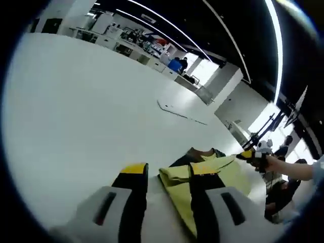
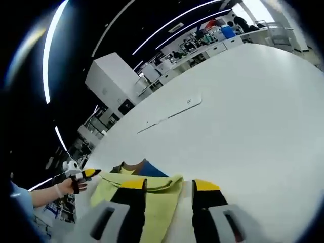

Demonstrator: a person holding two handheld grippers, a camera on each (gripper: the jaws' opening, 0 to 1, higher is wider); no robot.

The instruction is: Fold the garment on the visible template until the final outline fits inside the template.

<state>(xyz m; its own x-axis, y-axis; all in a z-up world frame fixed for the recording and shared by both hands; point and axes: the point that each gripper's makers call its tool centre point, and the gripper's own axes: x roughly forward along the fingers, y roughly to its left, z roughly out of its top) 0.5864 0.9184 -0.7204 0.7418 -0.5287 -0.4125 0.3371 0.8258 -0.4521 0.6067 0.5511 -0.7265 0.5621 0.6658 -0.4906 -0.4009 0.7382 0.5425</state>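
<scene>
The yellow-green garment (image 1: 212, 174) lay bunched on the white surface (image 1: 76, 116), a dark collar (image 1: 202, 153) showing at its far edge. In the left gripper view the left tongs (image 1: 167, 177) stood spread, one jaw resting over the cloth, the other on bare surface. The right tongs (image 1: 249, 156) entered from the right, pinching the garment's far corner. In the right gripper view the right tongs (image 2: 169, 188) appeared parted, one jaw over the garment (image 2: 147, 200). A pale strip (image 2: 169, 114) lay well apart.
</scene>
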